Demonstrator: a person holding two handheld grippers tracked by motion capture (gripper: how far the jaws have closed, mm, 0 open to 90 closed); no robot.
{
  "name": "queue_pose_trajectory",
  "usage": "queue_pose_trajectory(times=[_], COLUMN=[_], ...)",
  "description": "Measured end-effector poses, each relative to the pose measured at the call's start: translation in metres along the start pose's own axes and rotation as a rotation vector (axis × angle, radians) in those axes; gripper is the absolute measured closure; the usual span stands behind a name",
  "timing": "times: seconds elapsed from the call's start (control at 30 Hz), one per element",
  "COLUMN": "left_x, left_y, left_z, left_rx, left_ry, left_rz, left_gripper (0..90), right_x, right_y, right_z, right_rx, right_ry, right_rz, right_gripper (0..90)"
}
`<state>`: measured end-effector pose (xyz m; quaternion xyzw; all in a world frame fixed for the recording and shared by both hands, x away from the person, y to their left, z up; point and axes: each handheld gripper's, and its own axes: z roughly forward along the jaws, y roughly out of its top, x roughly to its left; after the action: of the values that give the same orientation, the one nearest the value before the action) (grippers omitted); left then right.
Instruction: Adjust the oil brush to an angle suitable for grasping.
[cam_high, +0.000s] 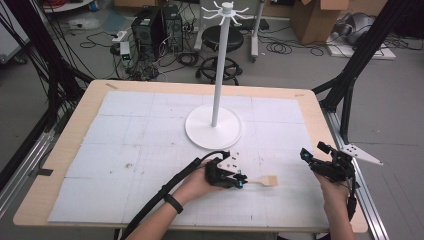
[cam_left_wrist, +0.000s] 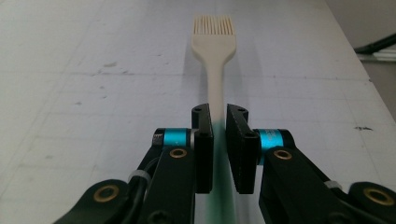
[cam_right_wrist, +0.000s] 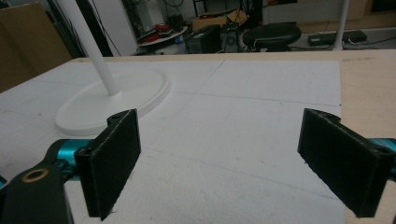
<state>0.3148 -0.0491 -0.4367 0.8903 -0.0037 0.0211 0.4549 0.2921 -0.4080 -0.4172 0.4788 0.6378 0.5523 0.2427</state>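
A cream pastry brush (cam_high: 265, 181) lies near the front of the white mat, bristles pointing right. My left gripper (cam_high: 239, 181) is shut on its handle; in the left gripper view the handle (cam_left_wrist: 215, 95) runs out from between the two black pads (cam_left_wrist: 204, 154) to the bristle head (cam_left_wrist: 213, 32). My right gripper (cam_high: 314, 152) hovers at the table's right side with its jaws wide apart and nothing between them. The right gripper view shows its pads (cam_right_wrist: 116, 158) over bare mat. A white hook stand (cam_high: 218, 70) rises from a round base (cam_high: 213, 129) behind.
The white foam mat (cam_high: 150, 150) covers most of the wooden table (cam_high: 85, 107). The stand's pole and round base (cam_right_wrist: 112, 100) sit at mid-table, left of my right gripper's view. Beyond the table are a stool (cam_high: 222, 40), computers, cables and boxes on the floor.
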Motion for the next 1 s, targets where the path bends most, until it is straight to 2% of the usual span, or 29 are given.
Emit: queue_pose_trajectory(times=[0.23,0.4,0.5,0.57,0.63,0.67,0.7,0.8,0.83,1.0], left_x=[-0.004,-0.001,0.000,0.002,0.004,0.004,0.004,0.006,0.007,0.013], left_y=[0.010,0.007,0.007,0.007,0.008,0.008,0.010,0.012,0.012,0.004], left_z=[0.025,0.030,0.031,0.030,0.026,0.023,0.020,0.004,-0.003,-0.041], left_rx=[0.013,0.012,0.012,-0.003,-0.011,-0.020,-0.026,-0.068,-0.092,-0.132], left_ry=[-0.038,-0.042,-0.026,-0.012,-0.007,-0.002,0.007,0.048,0.072,0.171], left_rz=[0.040,0.048,0.035,-0.017,-0.046,-0.053,-0.065,-0.090,-0.108,-0.139], left_gripper=[81.5,81.3,79.8,68.1,56.2,45.1,45.1,35.0,32.8,26.1], right_x=[0.001,0.001,0.000,0.001,0.001,0.001,0.001,0.002,0.002,0.004], right_y=[0.000,0.000,0.000,0.000,0.000,0.000,0.000,0.000,0.000,-0.001], right_z=[0.000,-0.001,0.000,0.000,0.001,0.001,0.001,0.002,0.002,0.003], right_rx=[-0.002,-0.002,-0.004,-0.002,-0.001,0.002,0.002,0.008,0.009,0.010], right_ry=[0.006,0.007,0.008,0.011,0.012,0.016,0.016,0.020,0.022,0.024], right_rz=[0.002,0.006,-0.002,0.001,0.000,0.000,0.000,0.000,-0.002,-0.011], right_gripper=[12.5,12.5,12.5,12.5,12.5,12.5,12.5,12.5,12.5,12.5])
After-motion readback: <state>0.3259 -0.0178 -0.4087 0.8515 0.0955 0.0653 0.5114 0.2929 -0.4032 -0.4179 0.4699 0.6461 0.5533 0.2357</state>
